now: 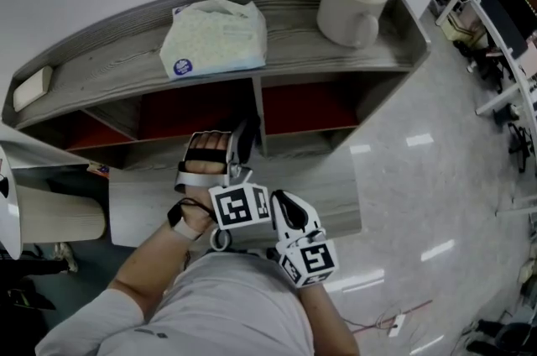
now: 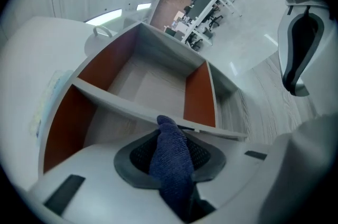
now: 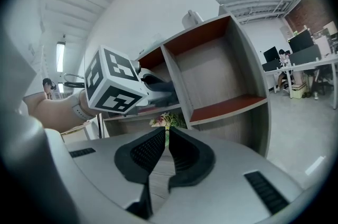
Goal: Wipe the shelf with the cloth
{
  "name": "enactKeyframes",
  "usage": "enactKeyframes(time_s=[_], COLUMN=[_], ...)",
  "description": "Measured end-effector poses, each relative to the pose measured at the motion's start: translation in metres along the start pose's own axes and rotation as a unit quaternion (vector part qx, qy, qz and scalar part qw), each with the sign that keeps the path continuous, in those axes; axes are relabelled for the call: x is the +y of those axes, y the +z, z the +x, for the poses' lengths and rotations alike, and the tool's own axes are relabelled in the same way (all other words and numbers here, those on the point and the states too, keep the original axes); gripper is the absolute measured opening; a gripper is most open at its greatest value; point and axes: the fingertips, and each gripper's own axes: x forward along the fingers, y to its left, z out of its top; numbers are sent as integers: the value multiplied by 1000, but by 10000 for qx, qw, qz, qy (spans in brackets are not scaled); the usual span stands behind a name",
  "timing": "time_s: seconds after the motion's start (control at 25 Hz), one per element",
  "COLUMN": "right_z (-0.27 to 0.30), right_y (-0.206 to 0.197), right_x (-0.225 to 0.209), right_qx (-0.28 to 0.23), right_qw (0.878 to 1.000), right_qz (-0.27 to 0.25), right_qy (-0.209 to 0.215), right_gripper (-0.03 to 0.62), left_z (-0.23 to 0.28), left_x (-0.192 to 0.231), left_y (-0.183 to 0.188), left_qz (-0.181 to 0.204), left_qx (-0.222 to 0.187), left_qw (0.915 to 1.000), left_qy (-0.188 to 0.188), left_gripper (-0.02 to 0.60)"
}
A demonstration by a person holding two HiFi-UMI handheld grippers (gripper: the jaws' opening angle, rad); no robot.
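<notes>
The left gripper has its fingers pinched on the cloth at the shelf front, 12 o'clock, the right gripper closed and empty, so wiping looks barely begun.

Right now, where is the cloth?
The cloth sits pinched in the left gripper, low centre in its own view, near the middle divider of the shelf.

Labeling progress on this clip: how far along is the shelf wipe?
Done: the cloth is picked up and clamped in the left gripper.
In hand: that gripper is at the open front of the shelf, by the middle divider; contact with a board can't be confirmed.
Left: the wiping itself. A tissue pack and a mug sit on top. The right gripper is shut, empty.
</notes>
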Motion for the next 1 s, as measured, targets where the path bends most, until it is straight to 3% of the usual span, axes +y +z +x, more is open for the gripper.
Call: enactKeyframes(time_s=[0.28,0.44,0.68,1.0], right_z=[11,23,40,60], right_y=[-5,-5,-10,-14], right_x=[4,18,37,58], right_qx=[81,111,247,326], right_qw=[9998,9989,9963,9922], right_qz=[40,-6,-52,-104], right_qy=[196,463,823,1198], right_gripper=[32,32,32,32], left_z=[-3,-12,-28,-44], left_x=[31,47,62,64], left_y=[-72,-125,-173,-223], left_qz=[-355,-176,-143,-39], left_qx=[710,1284,1761,2352], left_qw=[9955,9879,9777,9644], left_qy=[519,849,1137,1205], left_gripper=[100,100,100,100])
